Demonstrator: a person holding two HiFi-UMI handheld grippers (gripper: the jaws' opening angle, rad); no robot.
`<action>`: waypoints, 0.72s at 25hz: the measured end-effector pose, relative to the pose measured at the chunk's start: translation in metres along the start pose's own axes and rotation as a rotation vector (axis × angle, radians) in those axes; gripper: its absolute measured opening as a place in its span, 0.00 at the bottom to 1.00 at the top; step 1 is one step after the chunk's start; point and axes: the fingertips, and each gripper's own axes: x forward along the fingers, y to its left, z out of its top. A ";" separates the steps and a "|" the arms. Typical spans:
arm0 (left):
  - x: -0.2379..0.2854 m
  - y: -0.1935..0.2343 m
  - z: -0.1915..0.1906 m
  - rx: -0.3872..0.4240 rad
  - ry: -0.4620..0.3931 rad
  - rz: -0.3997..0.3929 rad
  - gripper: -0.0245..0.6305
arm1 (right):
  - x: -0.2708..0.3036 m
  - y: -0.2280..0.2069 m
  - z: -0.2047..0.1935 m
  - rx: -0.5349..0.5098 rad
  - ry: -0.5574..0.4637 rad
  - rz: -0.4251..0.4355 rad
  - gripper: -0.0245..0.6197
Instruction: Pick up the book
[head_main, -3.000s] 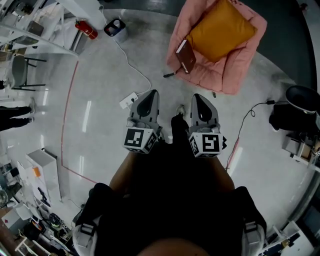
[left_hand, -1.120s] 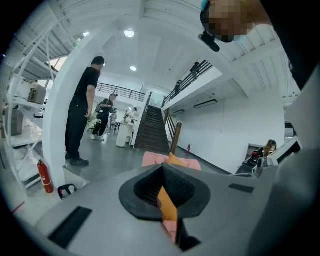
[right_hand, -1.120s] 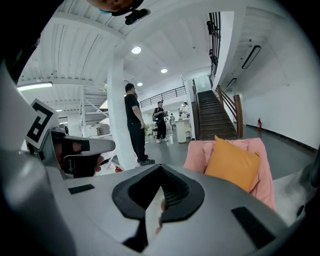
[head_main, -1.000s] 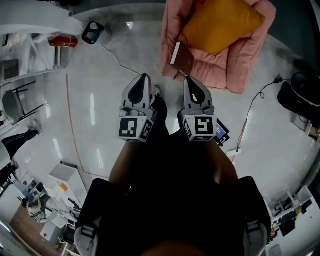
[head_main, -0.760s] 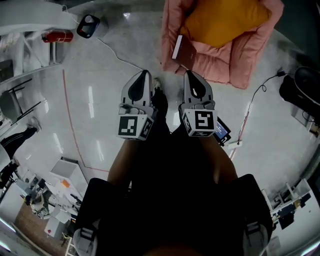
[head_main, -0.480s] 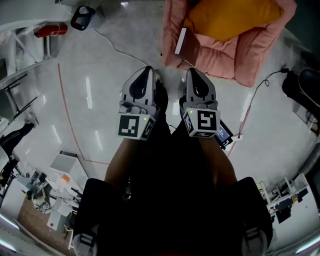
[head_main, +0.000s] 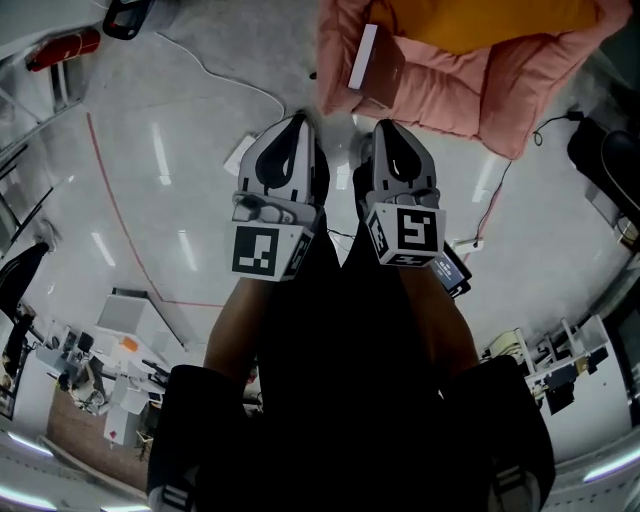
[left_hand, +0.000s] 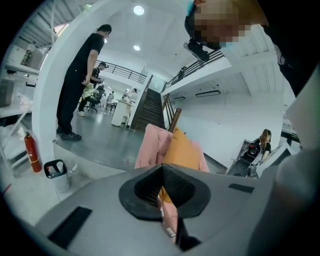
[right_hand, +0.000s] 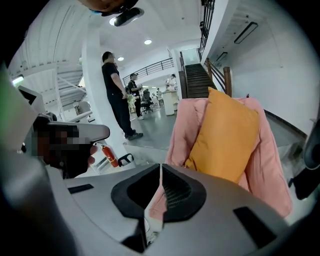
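The book (head_main: 378, 68), brown-covered with a white page edge, leans on the front left arm of a pink armchair (head_main: 500, 75) that holds an orange cushion (head_main: 480, 18). My left gripper (head_main: 300, 117) and right gripper (head_main: 383, 124) are held side by side over the floor, short of the chair, and neither touches the book. Both are shut with nothing between the jaws. The left gripper (left_hand: 162, 167) looks along its jaws at the pink chair (left_hand: 151, 147). Past the right gripper (right_hand: 160, 166) I see the cushion (right_hand: 225, 132).
A red fire extinguisher (head_main: 60, 48) and a black bin (head_main: 125, 15) stand at the far left. A white cable and power strip (head_main: 240, 152) lie on the floor by the left gripper. People (left_hand: 80, 85) stand further back. A dark chair (head_main: 610, 160) is at the right.
Both grippers have sunk and come closer to the chair; the book and chair have slid toward the head view's top edge. The jaws stay shut.
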 end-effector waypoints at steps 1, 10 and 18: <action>0.003 0.003 -0.005 -0.005 0.004 -0.006 0.05 | 0.005 -0.001 -0.005 0.002 0.009 -0.005 0.06; 0.026 0.024 -0.049 -0.026 0.065 -0.001 0.05 | 0.042 -0.011 -0.044 0.026 0.073 -0.041 0.12; 0.035 0.043 -0.089 -0.052 0.094 0.029 0.05 | 0.071 -0.011 -0.081 0.034 0.130 -0.051 0.20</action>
